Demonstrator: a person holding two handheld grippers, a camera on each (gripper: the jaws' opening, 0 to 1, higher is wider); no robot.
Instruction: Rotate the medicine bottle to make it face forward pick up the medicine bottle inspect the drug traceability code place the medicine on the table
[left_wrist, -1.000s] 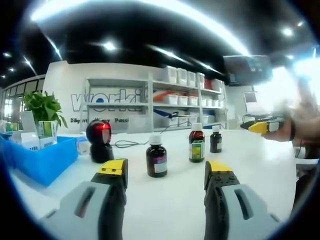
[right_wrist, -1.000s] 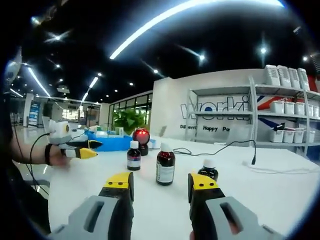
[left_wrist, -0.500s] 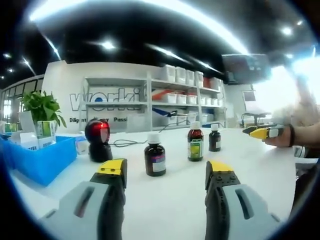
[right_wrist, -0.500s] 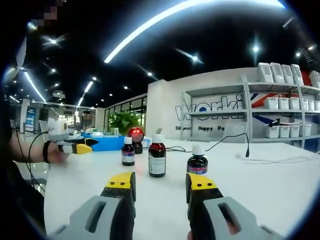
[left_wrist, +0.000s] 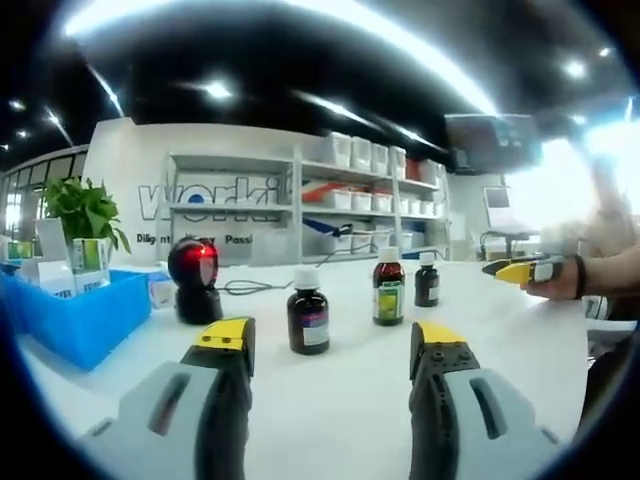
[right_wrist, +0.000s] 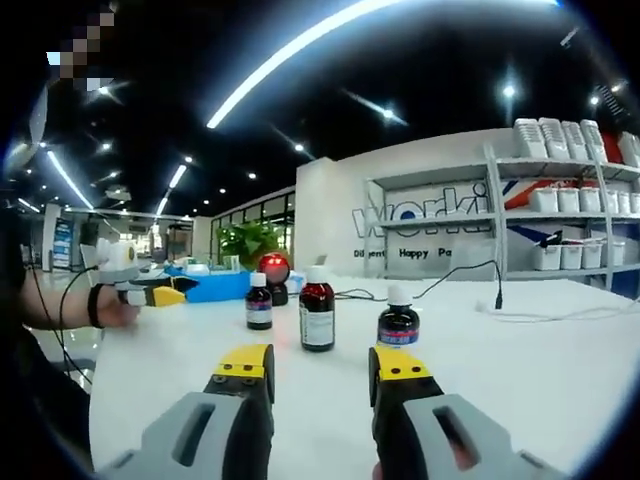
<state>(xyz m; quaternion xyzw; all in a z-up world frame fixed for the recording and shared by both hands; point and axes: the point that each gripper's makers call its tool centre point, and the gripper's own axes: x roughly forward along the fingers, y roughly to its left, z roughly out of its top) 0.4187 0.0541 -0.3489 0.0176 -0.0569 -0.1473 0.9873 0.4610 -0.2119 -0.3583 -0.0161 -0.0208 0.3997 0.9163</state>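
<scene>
Only left gripper view catches the monitor (left_wrist: 492, 140).

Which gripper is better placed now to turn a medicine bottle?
Right gripper, I judge: jaws open, and the nearest medicine bottle stands just beyond its right jaw. The left gripper is farther from its nearest bottle.

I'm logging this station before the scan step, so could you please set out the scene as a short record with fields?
surface: white table
bottles: three upright brown medicine bottles with white caps: near bottle, middle bottle, far bottle
scanner: black scanner with red light, left of the bottles
bin: blue bin with boxes, far left
left gripper: open, holding nothing, short of the near bottle
right gripper: open, holding nothing
</scene>
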